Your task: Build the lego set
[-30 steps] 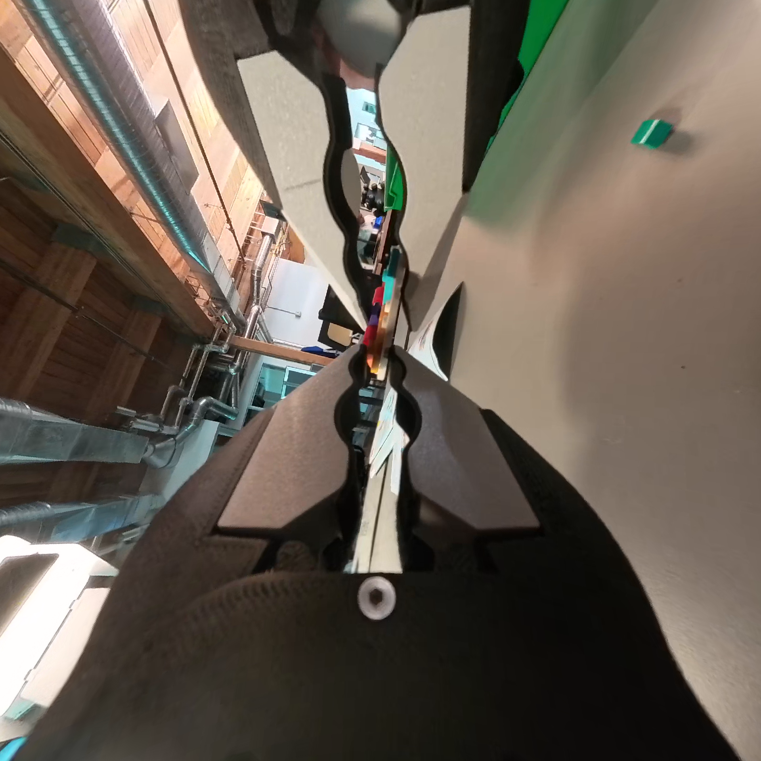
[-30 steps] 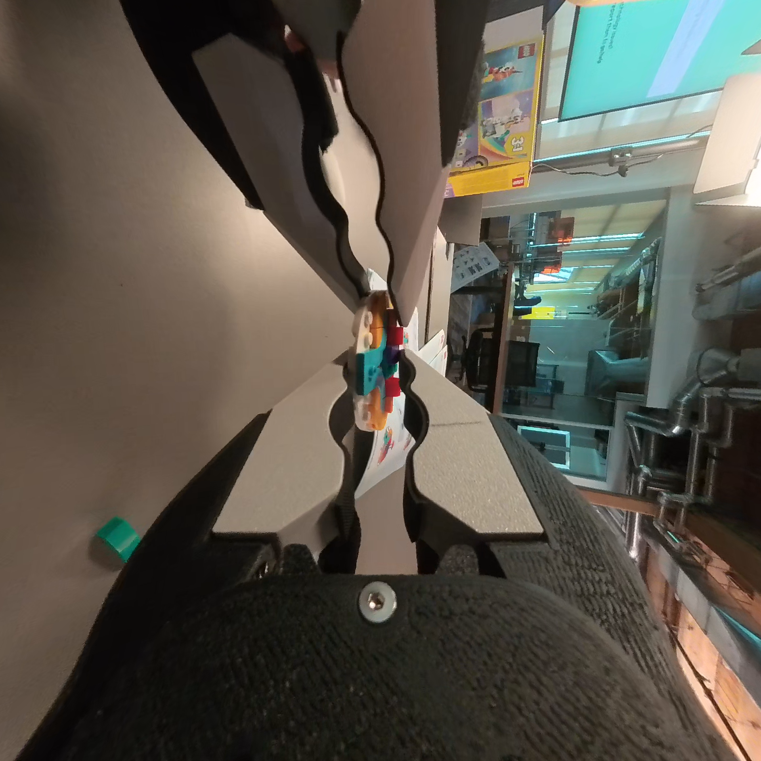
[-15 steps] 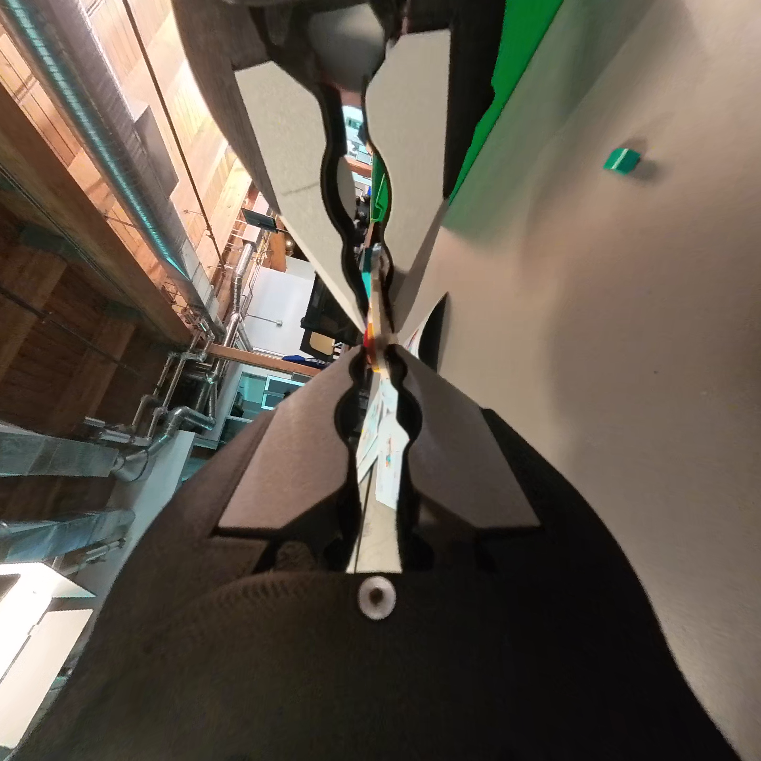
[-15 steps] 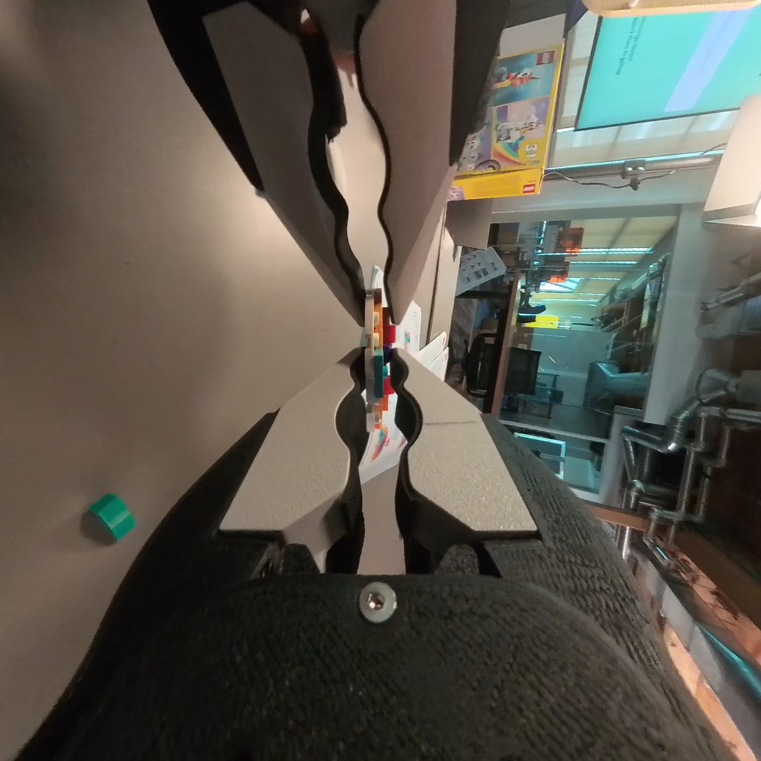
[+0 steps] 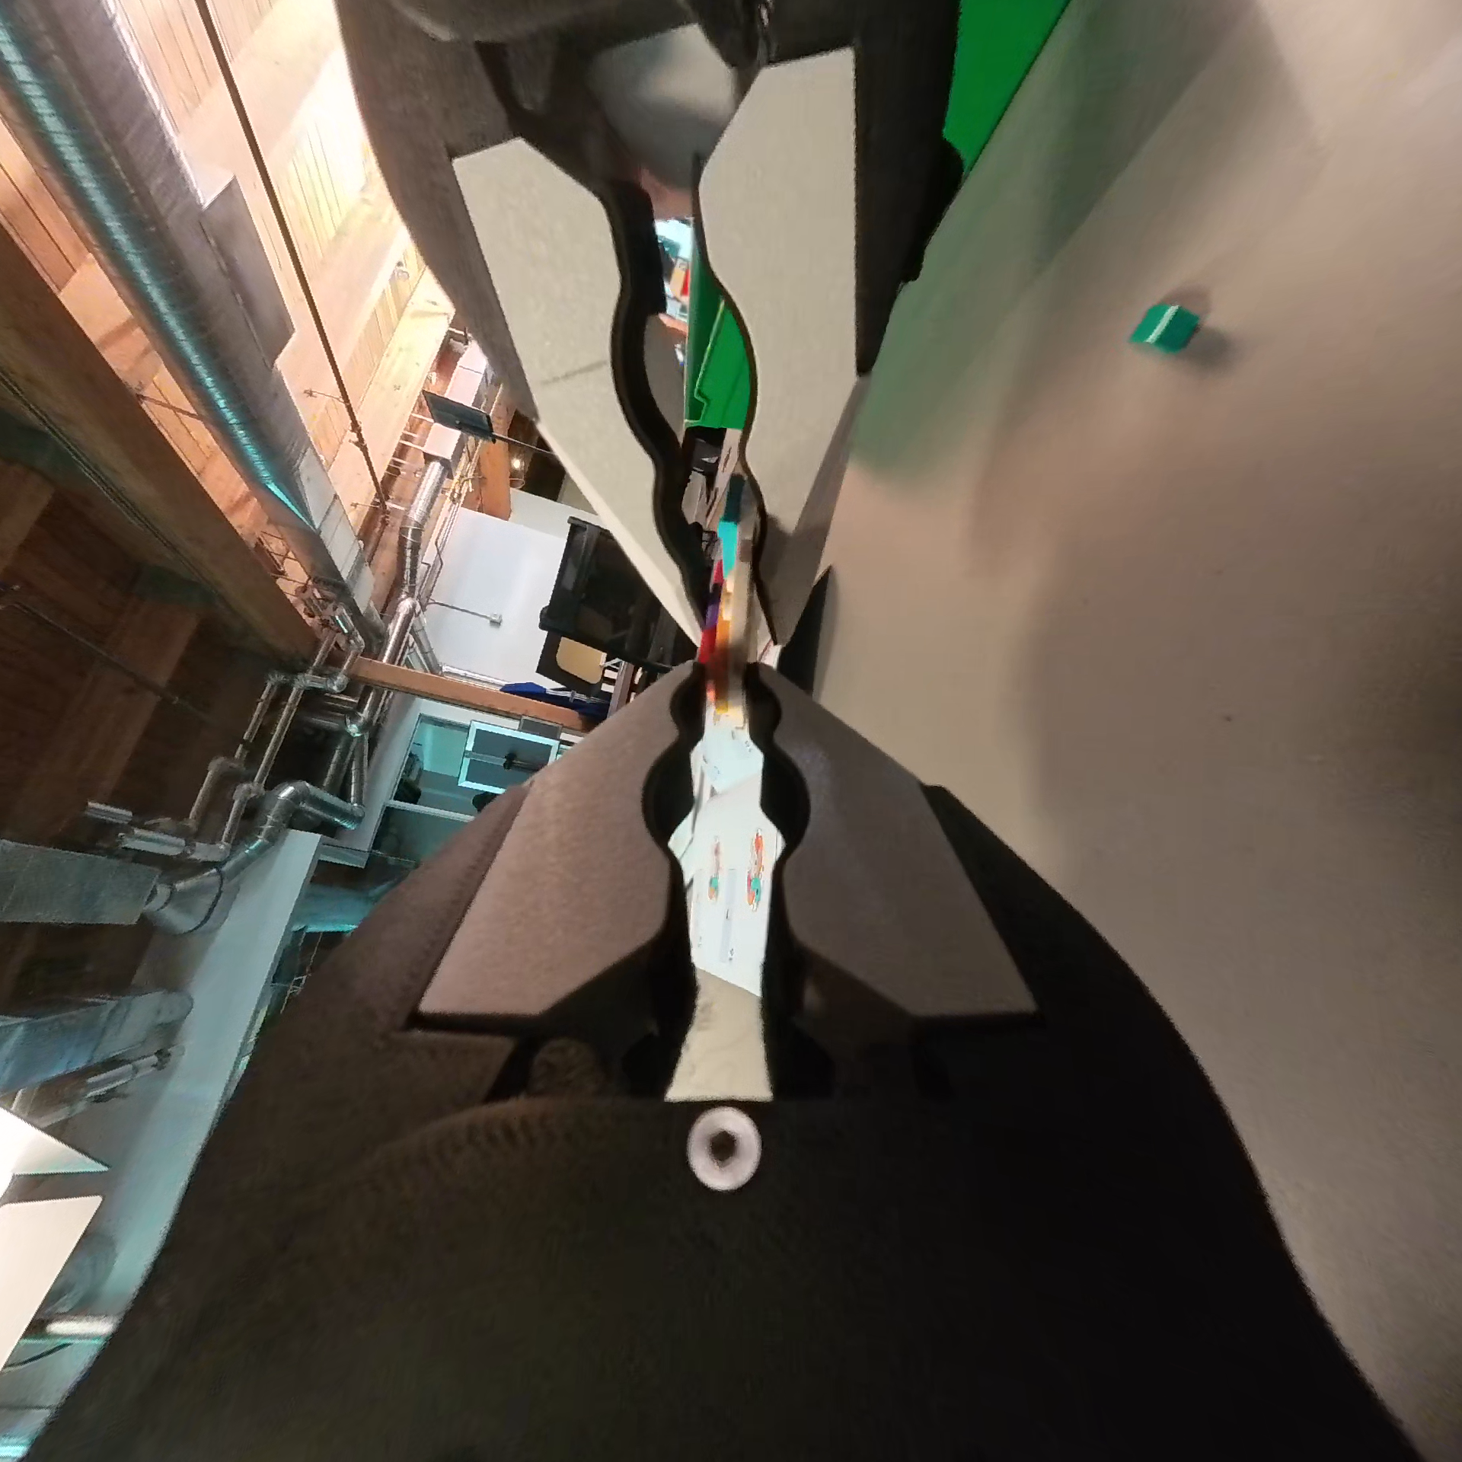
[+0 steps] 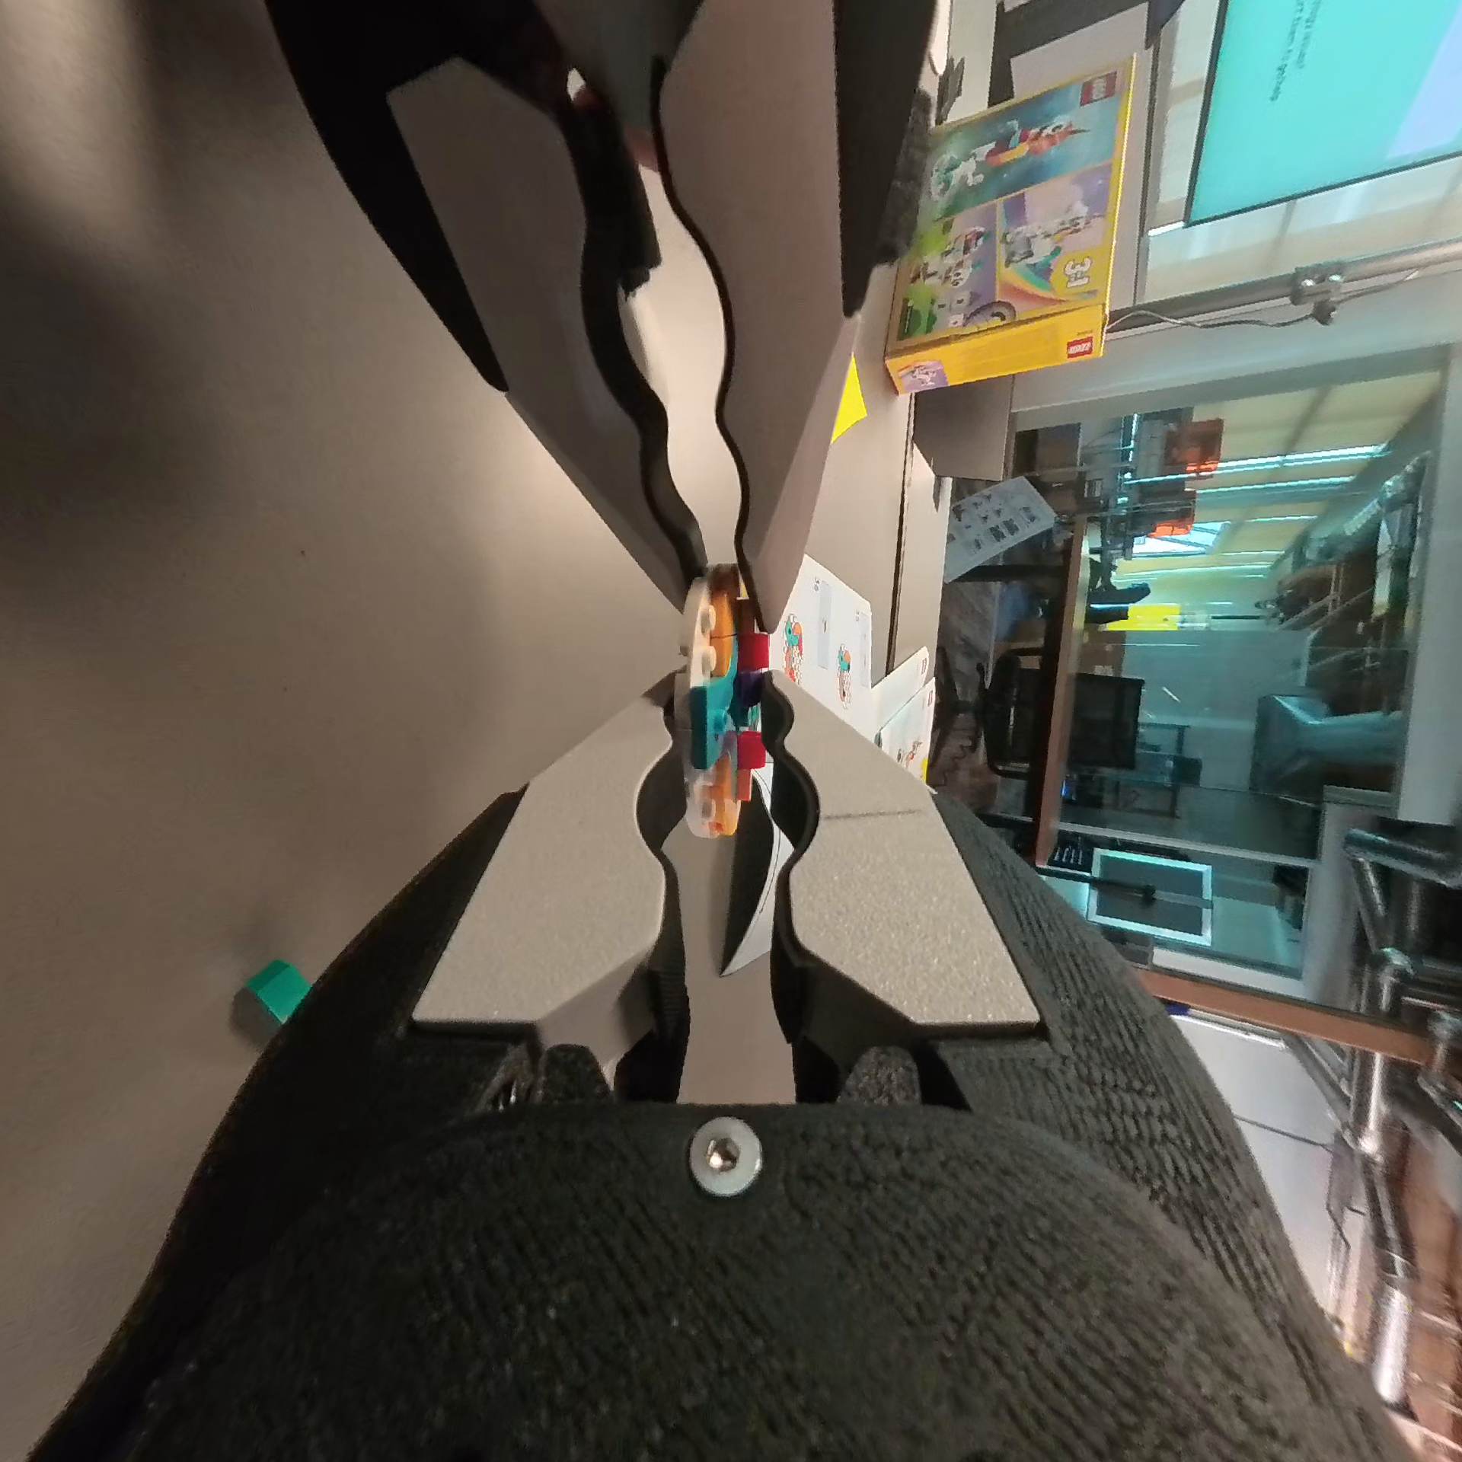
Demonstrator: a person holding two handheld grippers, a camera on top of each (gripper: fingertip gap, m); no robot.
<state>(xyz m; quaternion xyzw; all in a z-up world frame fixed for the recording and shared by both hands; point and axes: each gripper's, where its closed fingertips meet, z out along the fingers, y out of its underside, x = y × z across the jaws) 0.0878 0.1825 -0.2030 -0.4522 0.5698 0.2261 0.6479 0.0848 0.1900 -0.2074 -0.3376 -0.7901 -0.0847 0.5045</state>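
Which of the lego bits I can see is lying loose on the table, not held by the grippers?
The small green brick lies alone on the grey table. The colourful lego assembly is pinched between both grippers instead.

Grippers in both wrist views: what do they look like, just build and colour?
Both match: left gripper and right gripper each have two flat grey wedge fingers with wavy black-lined inner edges, on a textured black body carrying one silver hex screw. No cables or markings visible.

We see the lego model (image 6: pixel 724 696) pinched between the right gripper (image 6: pixel 724 684) and the left gripper (image 5: pixel 728 672), tip to tip above the tabletop (image 6: pixel 277 554). A loose brick (image 6: pixel 273 989) lies apart; the instruction sheets (image 6: pixel 831 641) and the box (image 6: pixel 1005 229) lie beyond, toward the tabletop's far edge.
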